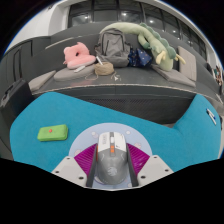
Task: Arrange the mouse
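Note:
A grey computer mouse [110, 157] with an orange scroll wheel lies lengthwise between my gripper's [111, 160] two fingers, over a blue table mat [140, 110]. The magenta pads [82, 158] press against both of its sides, so the gripper is shut on the mouse. The mouse's rear end is hidden below by the fingers' base. I cannot tell whether the mouse touches the mat or is held just above it.
A small green sponge-like block [52, 132] lies on the mat to the left of the fingers. Beyond the mat's far edge, a grey couch holds a pink plush toy [75, 54], a grey bag [113, 45], a green plush toy [150, 40] and a dark bundle [140, 58].

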The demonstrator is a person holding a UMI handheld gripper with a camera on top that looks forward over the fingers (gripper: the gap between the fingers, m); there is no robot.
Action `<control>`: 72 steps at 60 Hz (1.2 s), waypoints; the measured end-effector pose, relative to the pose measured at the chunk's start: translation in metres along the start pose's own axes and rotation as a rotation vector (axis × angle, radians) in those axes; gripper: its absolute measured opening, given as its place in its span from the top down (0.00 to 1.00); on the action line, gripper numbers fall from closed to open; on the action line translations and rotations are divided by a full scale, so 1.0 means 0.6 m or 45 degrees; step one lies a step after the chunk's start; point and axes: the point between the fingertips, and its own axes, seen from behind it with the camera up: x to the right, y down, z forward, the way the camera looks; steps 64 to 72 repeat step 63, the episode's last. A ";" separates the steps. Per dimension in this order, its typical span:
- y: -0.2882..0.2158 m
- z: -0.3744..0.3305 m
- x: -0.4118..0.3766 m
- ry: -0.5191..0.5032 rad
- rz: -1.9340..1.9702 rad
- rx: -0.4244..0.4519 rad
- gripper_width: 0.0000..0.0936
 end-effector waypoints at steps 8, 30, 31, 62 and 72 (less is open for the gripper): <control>0.001 -0.027 0.003 0.032 -0.038 -0.012 0.11; 0.093 -0.353 0.038 0.075 0.051 -0.019 0.09; 0.102 -0.365 0.040 0.074 0.044 -0.018 0.09; 0.258 -0.518 0.120 0.194 -0.004 -0.058 0.09; 0.256 -0.519 0.121 0.197 -0.003 -0.056 0.09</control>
